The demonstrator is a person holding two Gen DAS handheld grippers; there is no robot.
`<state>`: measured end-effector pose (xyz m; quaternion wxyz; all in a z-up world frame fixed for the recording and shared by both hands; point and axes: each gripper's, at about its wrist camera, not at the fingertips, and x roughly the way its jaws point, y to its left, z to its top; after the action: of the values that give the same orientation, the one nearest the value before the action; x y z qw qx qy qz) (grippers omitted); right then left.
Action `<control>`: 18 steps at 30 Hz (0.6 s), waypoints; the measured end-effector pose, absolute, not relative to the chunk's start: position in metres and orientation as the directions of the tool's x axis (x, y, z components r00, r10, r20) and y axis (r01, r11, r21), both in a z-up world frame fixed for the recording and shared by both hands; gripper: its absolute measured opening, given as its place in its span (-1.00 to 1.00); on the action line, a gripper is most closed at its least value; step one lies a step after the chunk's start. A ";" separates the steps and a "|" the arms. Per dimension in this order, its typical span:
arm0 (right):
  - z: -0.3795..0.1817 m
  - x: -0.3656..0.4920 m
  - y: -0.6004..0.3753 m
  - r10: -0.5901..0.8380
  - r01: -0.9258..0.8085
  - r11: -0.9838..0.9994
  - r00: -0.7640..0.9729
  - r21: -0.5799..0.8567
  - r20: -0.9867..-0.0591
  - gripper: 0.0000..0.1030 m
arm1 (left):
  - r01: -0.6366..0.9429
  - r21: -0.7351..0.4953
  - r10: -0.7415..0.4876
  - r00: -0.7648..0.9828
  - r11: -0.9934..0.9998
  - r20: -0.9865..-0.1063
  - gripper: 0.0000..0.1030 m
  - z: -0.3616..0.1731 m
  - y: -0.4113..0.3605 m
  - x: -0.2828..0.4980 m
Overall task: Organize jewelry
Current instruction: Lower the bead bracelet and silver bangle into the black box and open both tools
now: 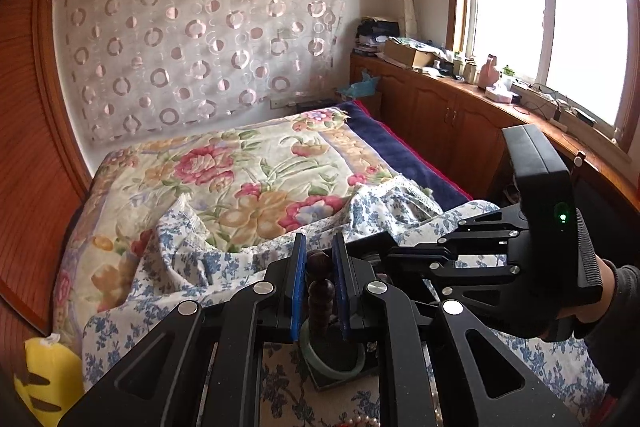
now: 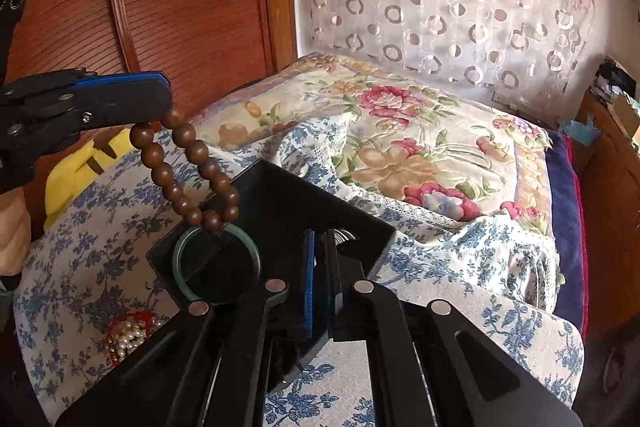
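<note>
A string of brown wooden beads [image 2: 188,167] hangs in a loop from my left gripper [image 2: 162,87], which is shut on its top beads. In the left wrist view the blue pads [image 1: 298,279] clamp a bead [image 1: 318,261] of my left gripper [image 1: 319,247]. The loop's low end touches a green bangle [image 2: 218,263] lying in a black tray [image 2: 280,195] on the bed. My right gripper [image 2: 320,239] is shut at the tray's near rim; whether it pinches the rim I cannot tell. Its black body [image 1: 536,187] shows on the right.
A heap of white pearls with red beads [image 2: 128,335] lies on the blue-flowered cloth [image 2: 100,227] left of the tray. A floral quilt [image 1: 260,179] covers the bed behind. A yellow plush [image 1: 52,379] sits at the left, and a wooden cabinet [image 1: 460,115] runs under the window.
</note>
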<state>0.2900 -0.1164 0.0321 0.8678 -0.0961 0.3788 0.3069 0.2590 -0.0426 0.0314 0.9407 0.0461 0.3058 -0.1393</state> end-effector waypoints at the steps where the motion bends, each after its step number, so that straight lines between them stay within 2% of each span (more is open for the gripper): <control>1: 0.033 0.289 -0.118 0.460 -0.602 0.796 0.528 0.068 -0.714 -0.89 | 0.293 0.002 -0.236 0.773 0.956 -0.589 -0.76 0.032 -0.044 0.261; 18: 0.043 0.251 -0.157 0.463 -0.546 0.831 0.581 0.101 -0.669 -0.89 | 0.305 0.047 -0.217 0.770 0.951 -0.600 -0.76 0.027 -0.064 0.275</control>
<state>0.2506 -0.1573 0.0432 0.8872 -0.0579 0.3587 0.2845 0.2747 -0.0635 0.0271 0.9381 0.0709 0.3093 -0.1390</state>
